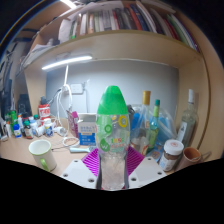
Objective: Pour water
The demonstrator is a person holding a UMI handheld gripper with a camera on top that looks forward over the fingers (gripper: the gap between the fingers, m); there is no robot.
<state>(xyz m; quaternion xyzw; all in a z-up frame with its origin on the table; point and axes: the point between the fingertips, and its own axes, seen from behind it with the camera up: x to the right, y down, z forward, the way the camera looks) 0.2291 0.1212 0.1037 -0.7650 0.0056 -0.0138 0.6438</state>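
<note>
A clear plastic bottle [113, 140] with a green cap and a colourful label stands upright between my fingers. My gripper [112, 168] is shut on its lower body, with a purple pad [92, 162] pressed on the left side and the other pad on the right. The bottle is held up in front of a cluttered desk. A pale green cup [41, 153] stands on the desk to the left of the bottle. The bottle's base is hidden below the fingers.
Many bottles and jars [160, 125] crowd the desk behind and to the right, and a brown-lidded jar [172, 153] stands nearer. More small items [25, 124] line the left. A shelf of books [115, 20] hangs above a strip light [66, 62].
</note>
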